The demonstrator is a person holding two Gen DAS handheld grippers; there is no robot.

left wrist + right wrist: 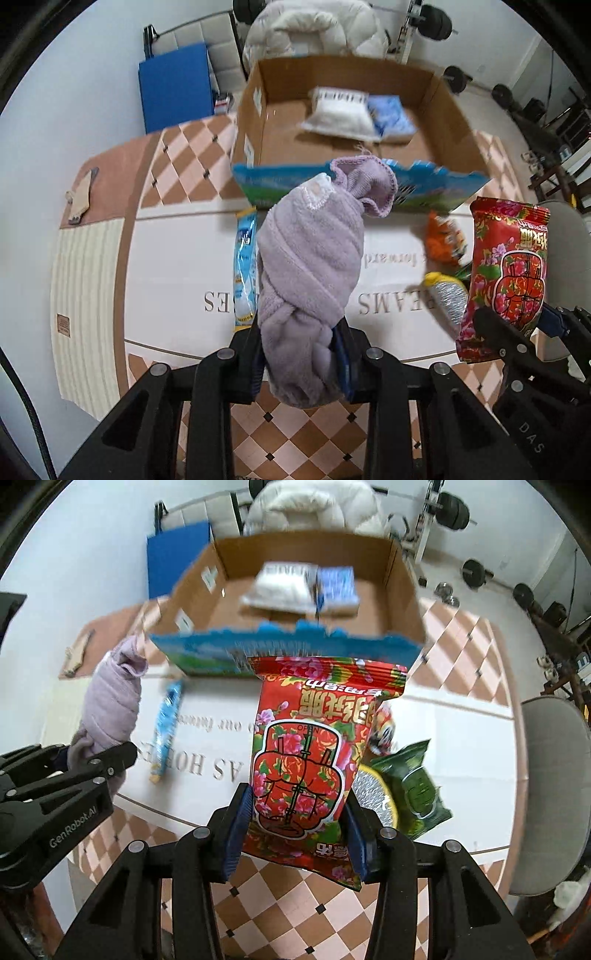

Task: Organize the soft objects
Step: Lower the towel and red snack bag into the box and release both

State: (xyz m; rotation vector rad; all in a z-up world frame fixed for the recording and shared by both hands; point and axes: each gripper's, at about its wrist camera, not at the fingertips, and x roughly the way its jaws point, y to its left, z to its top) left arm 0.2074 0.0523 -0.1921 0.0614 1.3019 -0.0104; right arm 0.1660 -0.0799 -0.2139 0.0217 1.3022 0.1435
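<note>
Our left gripper (301, 363) has its 2 fingers drawn in close and clamped on the lower end of a rolled lilac towel (310, 266). The blue pads (341, 360) press into the fleece from both sides, and the roll stands up away from us, lifted above the white mat (177, 266). The towel is soft and ribbed, wound in loose bands, with a frilled knitted edge flopping over at its far tip and a small white patch beside that edge.

Our right gripper (295, 834) is closed partway on a red flowered packet (314, 753). Its pads (240, 834) squeeze the 2 side edges near the bottom seam. The packet is puffy and glossy, printed with pink blossoms and a red jacket outline, its crimped top edge pointing toward the cardboard box (402, 587). It too hangs clear of the mat.

In the left wrist view the packet shows at the right, just beside the towel's level, with the right gripper's black frame below it. The box sits beyond both loads on the mat, already holding a white bundle (340, 110) and a blue pack (391, 114) side by side. On the mat lie a thin blue sachet (245, 266), an orange pack (443, 236), a silver and yellow pouch (373, 794) and a green packet (413, 790).
</note>
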